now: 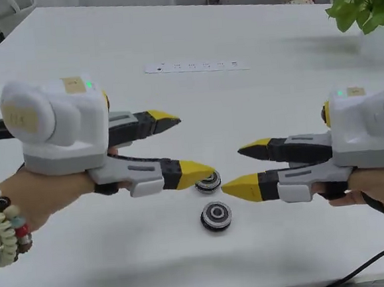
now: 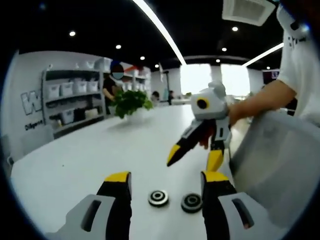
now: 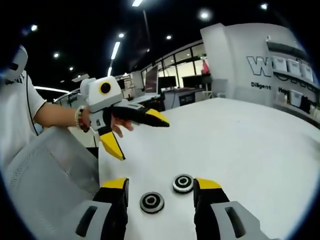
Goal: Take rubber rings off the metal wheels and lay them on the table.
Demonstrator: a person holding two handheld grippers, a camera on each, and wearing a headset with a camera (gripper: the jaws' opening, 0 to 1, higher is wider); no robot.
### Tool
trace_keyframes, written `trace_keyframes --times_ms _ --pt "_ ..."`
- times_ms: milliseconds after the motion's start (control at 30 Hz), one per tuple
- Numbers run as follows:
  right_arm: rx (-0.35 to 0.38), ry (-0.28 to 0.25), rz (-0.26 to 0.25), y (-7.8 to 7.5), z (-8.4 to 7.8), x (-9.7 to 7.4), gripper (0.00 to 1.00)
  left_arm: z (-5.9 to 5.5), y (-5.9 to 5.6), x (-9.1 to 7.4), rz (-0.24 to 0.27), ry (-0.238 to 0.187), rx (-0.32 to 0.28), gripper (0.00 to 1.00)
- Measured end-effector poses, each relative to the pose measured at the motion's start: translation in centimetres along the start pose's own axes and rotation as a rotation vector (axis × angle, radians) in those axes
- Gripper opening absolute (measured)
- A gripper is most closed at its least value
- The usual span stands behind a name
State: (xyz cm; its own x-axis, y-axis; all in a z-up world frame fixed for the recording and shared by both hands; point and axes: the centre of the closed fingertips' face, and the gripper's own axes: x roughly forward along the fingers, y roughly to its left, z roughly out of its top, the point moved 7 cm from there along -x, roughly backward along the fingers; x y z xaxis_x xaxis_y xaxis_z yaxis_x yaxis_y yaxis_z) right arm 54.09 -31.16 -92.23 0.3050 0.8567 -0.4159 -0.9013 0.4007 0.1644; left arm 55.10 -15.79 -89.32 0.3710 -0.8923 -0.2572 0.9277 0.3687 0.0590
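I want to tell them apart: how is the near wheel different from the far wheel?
The near wheel lies in the open; the far wheel is partly hidden behind a jaw of the left gripper. The near wheel looks darker; the far wheel shows more silver. Both lie flat on the table, untouched.

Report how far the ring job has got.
Done: nothing visible. The near wheel and the far wheel on the table both appear to wear their dark rubber rings. In hand: nothing; the left gripper and right gripper hover open near them. Left: strip both rings and lay them down.
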Motion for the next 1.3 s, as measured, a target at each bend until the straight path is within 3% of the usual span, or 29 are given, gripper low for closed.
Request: trace_keyframes --times_ms 67,167,233,400,500,633,767,900,1133,1300 --pt "-0.005 0.025 0.009 0.2 -0.5 0.1 0.47 -0.3 -0.5 0.3 -0.008 0.007 0.007 0.54" --pt "-0.012 0.108 0.039 0.7 -2.0 0.5 0.44 -0.8 -1.1 0.9 -0.034 0.004 -0.011 0.50" --pt "-0.028 0.163 0.056 0.9 -2.9 0.8 0.41 -1.3 -1.7 1.4 -0.054 0.027 -0.022 0.45" --pt "-0.051 0.224 0.073 1.1 -4.2 1.4 0.35 -2.3 -3.1 2.4 -0.110 0.073 -0.008 0.46" --pt "-0.066 0.235 0.082 1.4 -4.5 1.7 0.33 -3.0 -4.0 3.1 -0.152 0.104 0.026 0.44" --pt "-0.081 0.264 0.067 1.1 -4.9 2.0 0.33 -4.0 -4.4 3.6 -0.160 0.130 0.023 0.40" --pt "-0.081 0.274 0.058 1.0 -5.1 2.1 0.32 -5.4 -4.5 4.0 -0.170 0.200 0.060 0.35" --pt "-0.093 0.274 0.055 1.0 -5.0 2.3 0.30 -6.0 -4.0 4.0 -0.150 0.214 0.019 0.31" --pt "-0.102 0.293 0.063 1.2 -5.3 2.5 0.29 -6.2 -3.3 3.8 -0.115 0.197 -0.056 0.29" --pt "-0.113 0.293 0.056 1.2 -5.2 2.5 0.28 -6.3 -3.3 3.8 -0.116 0.191 -0.055 0.25"
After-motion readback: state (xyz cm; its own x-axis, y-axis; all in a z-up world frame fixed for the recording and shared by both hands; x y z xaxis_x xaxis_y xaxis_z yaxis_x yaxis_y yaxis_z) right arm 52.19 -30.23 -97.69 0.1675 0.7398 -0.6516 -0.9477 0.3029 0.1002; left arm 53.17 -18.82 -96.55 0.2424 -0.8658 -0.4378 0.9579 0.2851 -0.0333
